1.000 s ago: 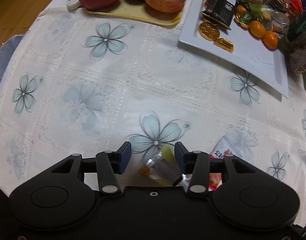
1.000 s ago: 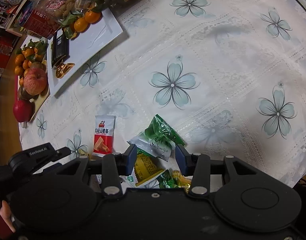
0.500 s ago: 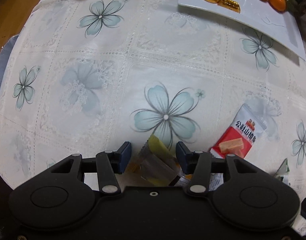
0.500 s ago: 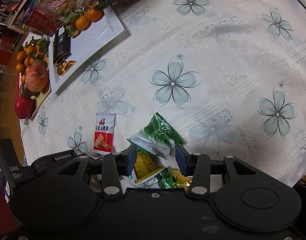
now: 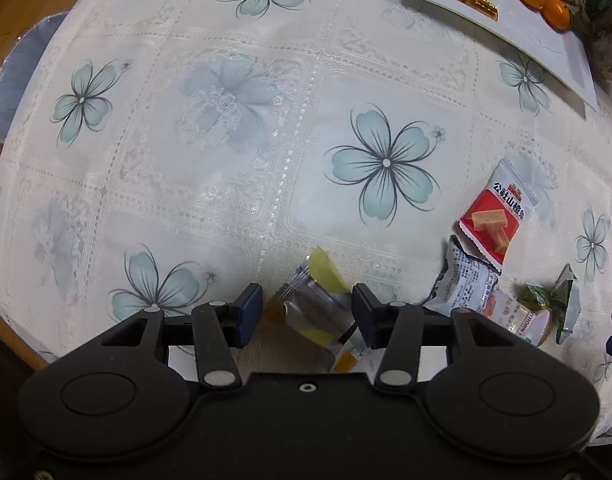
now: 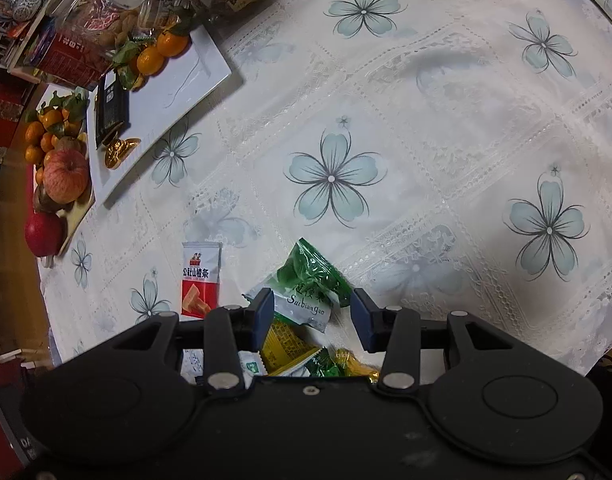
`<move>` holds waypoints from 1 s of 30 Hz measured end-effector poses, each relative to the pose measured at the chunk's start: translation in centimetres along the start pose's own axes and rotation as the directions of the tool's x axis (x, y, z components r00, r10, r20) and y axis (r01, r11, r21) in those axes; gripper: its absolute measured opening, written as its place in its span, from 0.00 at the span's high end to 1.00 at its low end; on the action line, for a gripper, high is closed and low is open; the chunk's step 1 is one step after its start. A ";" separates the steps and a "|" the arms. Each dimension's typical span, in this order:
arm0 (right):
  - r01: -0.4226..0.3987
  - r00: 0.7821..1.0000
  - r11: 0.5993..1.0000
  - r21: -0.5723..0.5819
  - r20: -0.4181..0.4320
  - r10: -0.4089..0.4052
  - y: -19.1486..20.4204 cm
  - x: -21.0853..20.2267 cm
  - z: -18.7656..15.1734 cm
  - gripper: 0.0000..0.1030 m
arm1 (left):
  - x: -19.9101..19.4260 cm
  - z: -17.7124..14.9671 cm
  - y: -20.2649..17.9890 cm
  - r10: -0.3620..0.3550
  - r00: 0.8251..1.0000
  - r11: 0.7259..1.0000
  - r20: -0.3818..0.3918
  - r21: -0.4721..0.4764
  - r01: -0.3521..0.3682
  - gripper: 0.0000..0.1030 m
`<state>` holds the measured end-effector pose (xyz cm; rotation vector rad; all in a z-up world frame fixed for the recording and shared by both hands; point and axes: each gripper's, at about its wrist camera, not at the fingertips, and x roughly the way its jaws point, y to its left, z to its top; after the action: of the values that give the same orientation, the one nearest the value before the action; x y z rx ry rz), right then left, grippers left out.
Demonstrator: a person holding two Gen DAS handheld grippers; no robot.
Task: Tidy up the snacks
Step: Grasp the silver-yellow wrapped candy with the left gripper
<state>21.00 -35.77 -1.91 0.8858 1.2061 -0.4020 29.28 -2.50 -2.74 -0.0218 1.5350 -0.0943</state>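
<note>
silver-and-yellow candy wrapper (image 5: 318, 304), crinkled, translucent ends

A home dining table is showing here: a white lace tablecloth (image 6: 426, 128) with blue flowers is covering it, a white plate (image 6: 178, 80) is holding tangerines (image 6: 162, 50) and gold coins (image 6: 120, 150), apples (image 6: 64, 176) are lying beside, and shelves with boxes (image 6: 10, 40) are standing behind.

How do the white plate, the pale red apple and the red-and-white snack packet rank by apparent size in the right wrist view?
1. white plate, clearly largest.
2. and 3. red-and-white snack packet and pale red apple look alike; the packet lies nearer the camera, so no ranking.
</note>
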 end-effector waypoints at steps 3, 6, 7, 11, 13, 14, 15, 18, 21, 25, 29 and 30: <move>0.004 1.000 1.000 0.008 0.013 -0.004 0.2 0.2 0.1 0.55 | -0.4 -1.4 0.5 -0.031 0.999 0.999 0.011 -0.013 0.031 0.46; 0.017 1.000 1.000 0.006 0.017 -0.017 0.6 0.9 -0.1 0.55 | -0.5 -2.5 0.5 -0.033 0.999 0.999 0.000 -0.012 0.033 0.46; 0.023 1.000 1.000 0.006 0.011 -0.023 0.7 1.1 -0.1 0.55 | -0.3 -2.9 0.2 -0.029 1.000 1.000 -0.007 -0.007 0.029 0.46; 0.034 0.999 0.999 0.011 -0.032 -0.033 1.4 2.7 -0.3 0.55 | -0.6 -2.5 0.2 -0.042 0.998 0.999 -0.037 -0.014 0.042 0.46; 0.054 0.998 0.999 0.003 -0.036 -0.054 1.9 3.5 -0.5 0.55 | -0.4 -2.6 0.4 -0.045 0.998 0.999 -0.048 -0.025 0.044 0.46; 0.064 0.997 0.998 -0.001 -0.036 -0.064 2.1 3.8 -0.5 0.55 | -0.3 -2.6 0.5 -0.046 0.998 0.999 -0.051 -0.029 0.045 0.46; 0.076 0.996 0.997 -0.005 -0.037 -0.076 2.3 4.2 -0.6 0.55 | 0.0 -2.5 0.3 -0.047 0.997 0.998 -0.054 -0.033 0.045 0.46; 0.100 0.994 0.995 -0.008 -0.041 -0.100 2.6 5.2 -0.7 0.54 | 0.2 -2.5 0.4 -0.048 0.997 0.998 -0.055 -0.040 0.046 0.46; 0.111 0.994 0.994 -0.017 -0.021 -0.111 3.1 5.3 -0.7 0.53 | 0.8 -2.1 0.0 -0.052 0.997 0.998 -0.057 -0.046 0.049 0.46; 0.126 0.992 0.991 -0.037 0.000 -0.127 3.7 5.6 -0.9 0.52 | 1.0 -1.8 -0.5 -0.052 0.997 0.998 -0.056 -0.049 0.049 0.46; 0.126 0.992 0.991 -0.049 0.003 -0.126 3.7 5.7 -0.7 0.54 | 1.4 -1.4 -1.2 -0.044 0.998 0.998 -0.051 -0.045 0.042 0.45; 0.125 0.992 0.991 -0.048 0.003 -0.125 3.6 5.7 -0.7 0.54 | 1.4 -1.3 -1.4 -0.039 0.998 0.998 -0.051 -0.041 0.037 0.45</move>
<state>25.01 -31.99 -5.89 0.7715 1.2705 -0.4718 27.92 -3.90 -4.10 -0.0812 1.5887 -0.0950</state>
